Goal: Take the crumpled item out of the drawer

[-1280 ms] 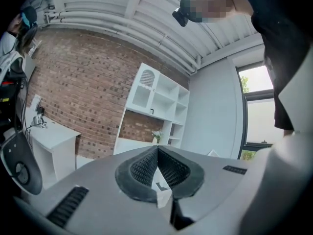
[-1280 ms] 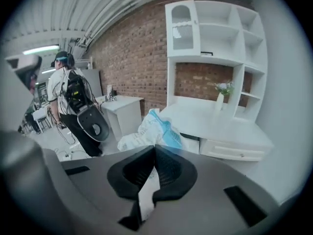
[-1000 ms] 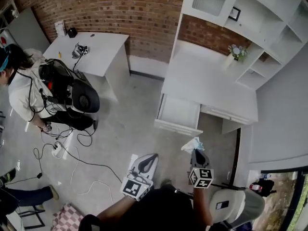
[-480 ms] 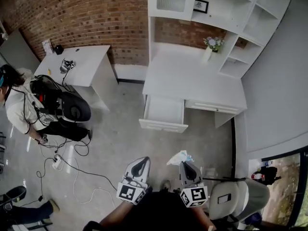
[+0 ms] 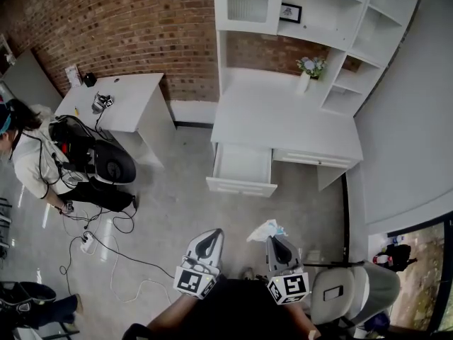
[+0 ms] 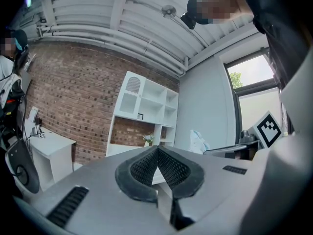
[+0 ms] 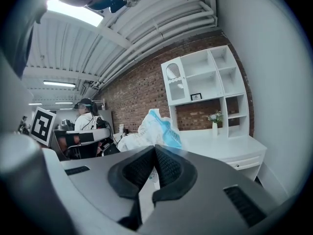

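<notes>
The crumpled white and blue item (image 5: 266,230) (image 7: 152,129) is pinched in my right gripper (image 5: 276,241) (image 7: 155,151), which is shut on it and held well back from the desk. It also shows in the left gripper view as a crumpled item (image 6: 198,141) off to the right. The white drawer (image 5: 243,168) stands pulled out of the white desk (image 5: 283,122), and its inside looks bare. My left gripper (image 5: 207,241) (image 6: 157,153) is shut with nothing in it, beside the right one.
A shelf unit (image 5: 318,20) with a flower vase (image 5: 306,75) stands on the desk. A second small desk (image 5: 117,101) is at the left, with a person (image 5: 32,158) and a black chair (image 5: 106,165) by it. Cables (image 5: 106,250) lie on the floor. A grey chair (image 5: 347,292) is at my right.
The view has swung so the desk and drawer sit further left and straighter. Both grippers, the right still holding the crumpled item, have dropped lower in the head view.
</notes>
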